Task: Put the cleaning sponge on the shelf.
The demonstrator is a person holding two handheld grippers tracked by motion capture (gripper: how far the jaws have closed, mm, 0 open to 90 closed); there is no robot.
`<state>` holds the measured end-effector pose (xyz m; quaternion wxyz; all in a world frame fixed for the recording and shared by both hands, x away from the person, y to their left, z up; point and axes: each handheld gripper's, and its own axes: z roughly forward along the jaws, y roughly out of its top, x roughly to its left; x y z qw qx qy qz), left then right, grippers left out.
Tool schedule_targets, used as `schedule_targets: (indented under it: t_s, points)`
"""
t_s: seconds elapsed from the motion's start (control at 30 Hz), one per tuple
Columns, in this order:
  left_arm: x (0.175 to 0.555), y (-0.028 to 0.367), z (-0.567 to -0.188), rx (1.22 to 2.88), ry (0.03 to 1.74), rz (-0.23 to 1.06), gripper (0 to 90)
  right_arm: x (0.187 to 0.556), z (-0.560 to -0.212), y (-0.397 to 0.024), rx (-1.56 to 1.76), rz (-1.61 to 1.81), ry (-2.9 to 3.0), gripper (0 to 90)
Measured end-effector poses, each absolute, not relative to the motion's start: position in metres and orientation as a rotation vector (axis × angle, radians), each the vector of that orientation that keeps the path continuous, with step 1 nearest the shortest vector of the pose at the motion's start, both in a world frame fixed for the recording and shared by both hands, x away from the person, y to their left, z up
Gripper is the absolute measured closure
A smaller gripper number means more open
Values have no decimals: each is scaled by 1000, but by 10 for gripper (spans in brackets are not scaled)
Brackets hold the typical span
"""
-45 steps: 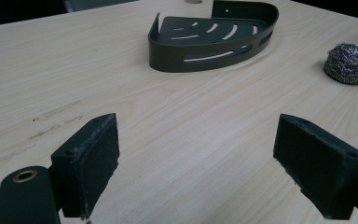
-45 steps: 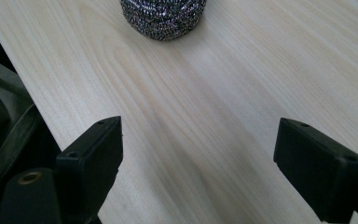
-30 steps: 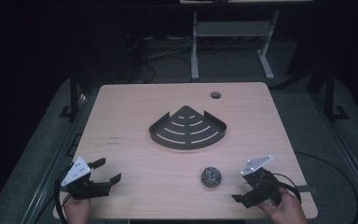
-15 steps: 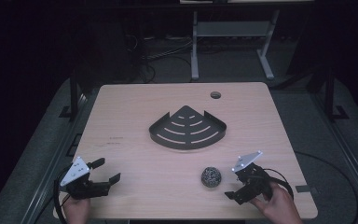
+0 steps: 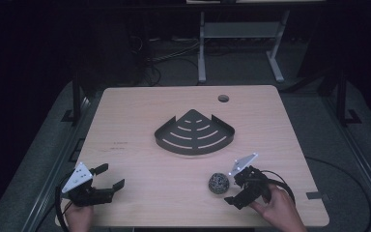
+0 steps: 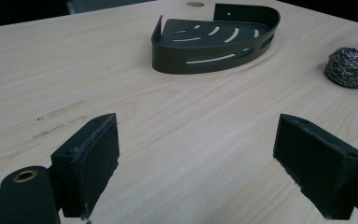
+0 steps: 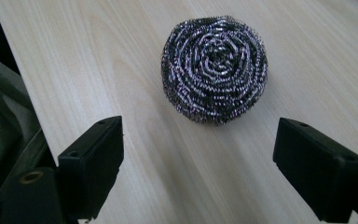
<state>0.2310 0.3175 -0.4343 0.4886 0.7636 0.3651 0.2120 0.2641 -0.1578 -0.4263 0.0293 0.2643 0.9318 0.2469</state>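
A ball of steel wool (image 5: 218, 183) lies on the wooden table (image 5: 135, 125) near the front right. My right gripper (image 5: 232, 187) is just right of it, open, its jaws pointing at the ball. In the right gripper view the steel wool (image 7: 214, 70) sits a short way ahead of the open right gripper (image 7: 198, 133), centred between the jaws and untouched. A black slotted corner basket (image 5: 194, 133) rests at the table's middle. My left gripper (image 5: 112, 175) is open at the front left, holding nothing. The left gripper view has the basket (image 6: 214, 44) and the steel wool (image 6: 352, 67) far beyond the left gripper (image 6: 198, 135).
A round cable hole (image 5: 223, 98) is in the table's far side, right of centre. Faint pencil marks (image 5: 117, 146) lie left of the basket. A white desk frame (image 5: 241, 34) and cables stand on the dark floor behind. The table's front edge runs just under both hands.
My right gripper has moved left along the front of the table and now faces the steel wool from close by. The left gripper has stayed put.
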Motion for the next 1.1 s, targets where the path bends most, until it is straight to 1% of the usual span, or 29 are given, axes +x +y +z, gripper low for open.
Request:
schedule_targets:
  t_s: [1.1]
  points:
    - [231,319,-434,1849,888,515,137,295,-432,-122,741,674,2936,156]
